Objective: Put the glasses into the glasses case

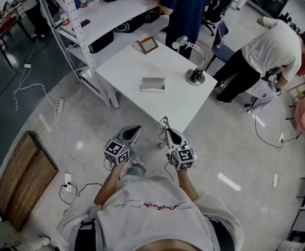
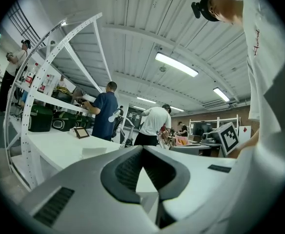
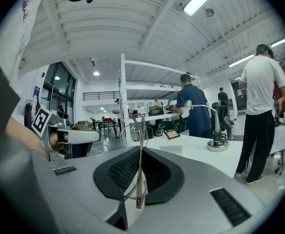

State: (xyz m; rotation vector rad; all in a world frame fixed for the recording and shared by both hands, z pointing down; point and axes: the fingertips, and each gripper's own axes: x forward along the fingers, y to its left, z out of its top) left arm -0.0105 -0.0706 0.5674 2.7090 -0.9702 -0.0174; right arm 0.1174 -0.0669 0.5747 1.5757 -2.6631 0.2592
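So the right claw (image 3: 140,150) was clenched on the glasses (image 3: 140,130). One thin temple arm was pinched between its pads and ran up past the tips, with the wire-rimmed lenses poking out just above and ahead of the jaws. From the head view you could see the glasses (image 1: 164,123) sticking out of the front of that claw (image 1: 166,132), right at the near edge of the white table (image 1: 173,103).

The left claw (image 2: 142,147) was shut too, tips touching, with nothing between them. It sat just beside the right one, on its left, with both held out level in front of the person at about the same reach (image 1: 137,128).

The glasses case (image 1: 152,83) was well ahead of both claws, lying around the middle of the table, a bit closer to the left claw's line than the right's. I couldn't tell if it was open or closed, it just looked like a pale grey block.

Further out past the case:
- a desk lamp (image 1: 196,76) ahead and off to the right of the right claw, with its round base on the table
- a small picture frame (image 1: 148,44) at the far end, straight ahead beyond the case

Two people stood beyond the table, one in a dark blue shirt (image 1: 184,4) and one in a white shirt (image 1: 270,48) bent over further right.
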